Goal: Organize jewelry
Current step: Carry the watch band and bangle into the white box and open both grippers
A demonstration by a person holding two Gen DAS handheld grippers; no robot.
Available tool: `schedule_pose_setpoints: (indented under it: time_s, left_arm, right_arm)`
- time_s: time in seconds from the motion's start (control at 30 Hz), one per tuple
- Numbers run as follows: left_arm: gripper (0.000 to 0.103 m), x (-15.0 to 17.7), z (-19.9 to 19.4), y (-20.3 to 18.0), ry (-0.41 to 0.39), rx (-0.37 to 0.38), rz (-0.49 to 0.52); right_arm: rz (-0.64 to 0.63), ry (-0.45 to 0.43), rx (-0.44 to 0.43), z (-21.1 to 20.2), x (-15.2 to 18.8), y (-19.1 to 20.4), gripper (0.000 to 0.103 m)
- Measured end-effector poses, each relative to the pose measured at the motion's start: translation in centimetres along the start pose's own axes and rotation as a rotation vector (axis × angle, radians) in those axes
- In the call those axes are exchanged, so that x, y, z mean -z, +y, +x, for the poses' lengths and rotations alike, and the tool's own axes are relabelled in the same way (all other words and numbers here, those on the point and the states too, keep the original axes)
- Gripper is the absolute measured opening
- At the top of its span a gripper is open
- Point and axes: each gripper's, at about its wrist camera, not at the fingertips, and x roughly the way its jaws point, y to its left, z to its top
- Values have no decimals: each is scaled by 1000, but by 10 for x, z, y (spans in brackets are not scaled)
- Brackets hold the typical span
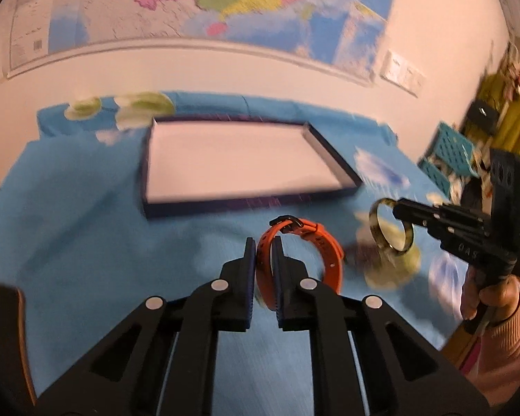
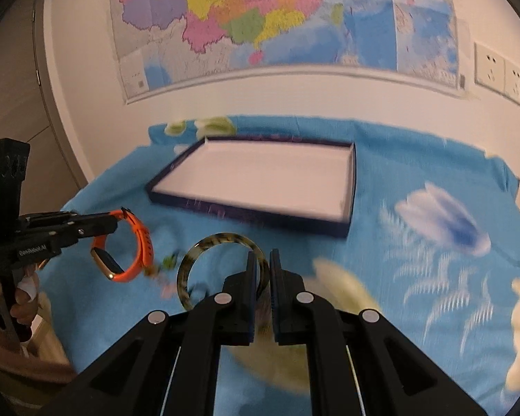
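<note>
My left gripper (image 1: pixel 262 248) is shut on an orange watch band (image 1: pixel 324 249) and holds it above the blue cloth; it also shows in the right wrist view (image 2: pixel 116 223), with the band (image 2: pixel 140 242) hanging from it. My right gripper (image 2: pixel 261 260) is shut on a mottled brown-and-cream bangle (image 2: pixel 204 246), held above the cloth; in the left wrist view the bangle (image 1: pixel 378 232) hangs from that gripper (image 1: pixel 398 209). A shallow dark-blue tray (image 1: pixel 246 204) with a white floor lies beyond both grippers, also in the right wrist view (image 2: pixel 246 213).
The table is covered by a blue cloth (image 2: pixel 416 180) with white and green flower prints. A wall with a large map (image 2: pixel 260 17) stands behind. A teal crate (image 1: pixel 447 159) and clutter are at the right. Wall sockets (image 2: pixel 502 72) are at the right.
</note>
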Motion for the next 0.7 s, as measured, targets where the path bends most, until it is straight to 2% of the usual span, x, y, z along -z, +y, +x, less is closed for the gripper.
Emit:
schedule_pose_setpoints:
  time_s: [0.13, 0.3, 0.4, 0.7]
  left_arm:
    - [10, -32, 14, 16, -30, -27, -41]
    - [11, -72, 46, 38, -30, -61, -108]
    - [12, -90, 70, 46, -14, -66, -135]
    - [12, -123, 140, 66, 55, -141, -168]
  right_arm:
    - [-23, -24, 26, 20, -31, -8, 6]
    - [-30, -6, 48, 59, -67, -20, 6]
    - [-33, 11, 66, 85, -86, -25, 6]
    - [-54, 105, 104, 151, -112, -29, 6]
